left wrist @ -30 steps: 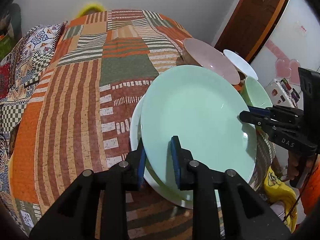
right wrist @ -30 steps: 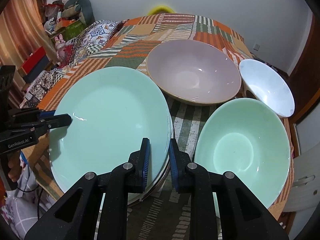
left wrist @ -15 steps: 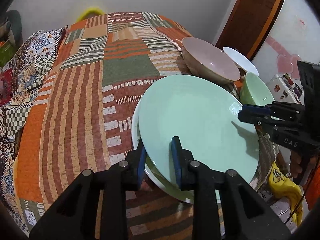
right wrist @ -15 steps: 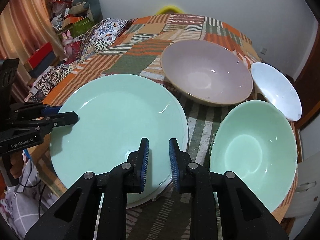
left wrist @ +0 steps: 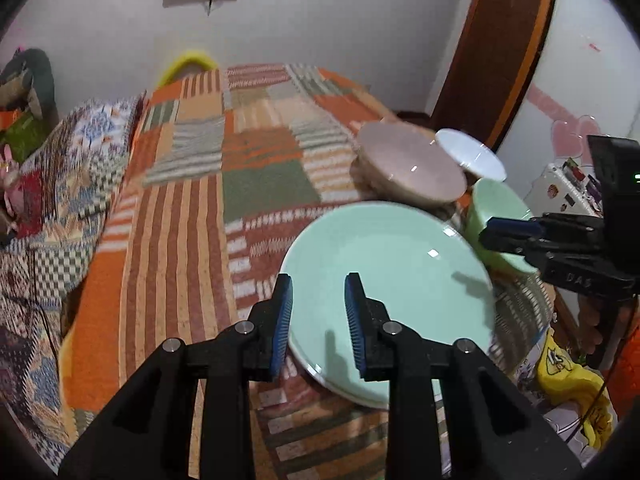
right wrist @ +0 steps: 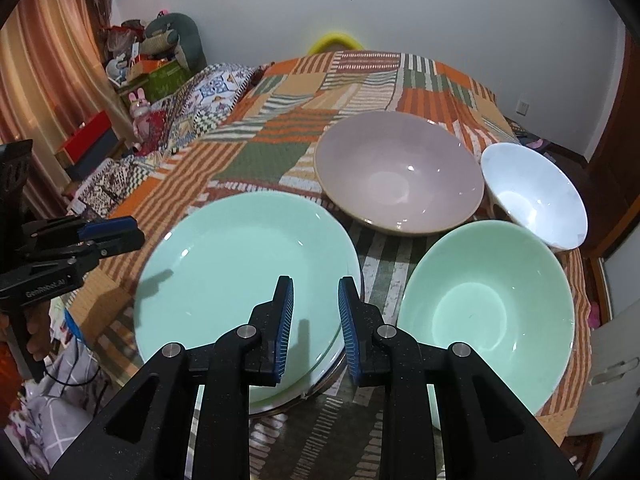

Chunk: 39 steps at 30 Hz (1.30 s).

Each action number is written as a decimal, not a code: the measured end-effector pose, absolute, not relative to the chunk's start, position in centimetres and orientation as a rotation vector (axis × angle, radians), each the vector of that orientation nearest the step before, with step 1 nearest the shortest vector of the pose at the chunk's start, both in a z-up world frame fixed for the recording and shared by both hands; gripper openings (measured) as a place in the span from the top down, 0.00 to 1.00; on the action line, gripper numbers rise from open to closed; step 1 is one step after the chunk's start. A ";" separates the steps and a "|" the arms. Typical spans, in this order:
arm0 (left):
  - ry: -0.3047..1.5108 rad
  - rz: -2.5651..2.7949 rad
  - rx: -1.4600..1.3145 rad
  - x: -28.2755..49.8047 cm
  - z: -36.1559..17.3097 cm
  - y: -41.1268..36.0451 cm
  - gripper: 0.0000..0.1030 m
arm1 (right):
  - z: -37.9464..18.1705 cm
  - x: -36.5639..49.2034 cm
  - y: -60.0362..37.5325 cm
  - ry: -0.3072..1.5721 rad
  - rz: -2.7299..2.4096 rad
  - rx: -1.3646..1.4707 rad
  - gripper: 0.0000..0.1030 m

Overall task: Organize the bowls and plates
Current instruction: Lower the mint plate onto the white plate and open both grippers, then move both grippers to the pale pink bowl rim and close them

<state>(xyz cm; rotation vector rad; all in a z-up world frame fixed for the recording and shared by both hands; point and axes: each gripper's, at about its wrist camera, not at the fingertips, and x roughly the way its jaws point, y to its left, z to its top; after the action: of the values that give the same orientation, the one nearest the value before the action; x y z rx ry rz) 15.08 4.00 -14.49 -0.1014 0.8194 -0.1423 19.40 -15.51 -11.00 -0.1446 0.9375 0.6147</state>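
A green plate is sitting on top of a plate stack near the left of the patchwork bedspread, freeing room beside three bowls. The left gripper, jaws just opening and empty, is hanging above the plate's near rim. The right gripper is hovering nearly closed, empty too, between the plate and a green bowl.

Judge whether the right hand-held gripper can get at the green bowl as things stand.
Probably yes. The green bowl sits just right of the right hand-held gripper, its near rim uncovered; nothing lies between them. The jaws are nearly closed and hold nothing, so they would have to open wider.
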 end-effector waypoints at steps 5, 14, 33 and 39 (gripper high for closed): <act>0.759 -0.185 -0.069 15.0 -12.6 2.2 0.59 | -9.8 19.2 -16.3 0.904 0.604 -0.125 0.73; 0.722 -0.257 -0.072 15.8 -11.0 -1.0 0.45 | -7.6 18.7 -19.7 0.837 0.553 -0.063 0.50; 0.811 -0.361 -0.038 23.1 -12.8 -9.5 0.40 | -8.1 19.9 -28.6 0.812 0.368 -0.001 0.41; 0.797 -0.296 -0.076 25.8 -13.1 -8.2 0.40 | -8.5 22.5 -27.3 0.825 0.454 0.034 0.41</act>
<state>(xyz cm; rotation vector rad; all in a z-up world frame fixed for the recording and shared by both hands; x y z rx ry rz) 25.82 -8.16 -13.06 -0.0764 0.7968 -0.2958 22.52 -27.30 -8.51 0.0341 0.8253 0.4536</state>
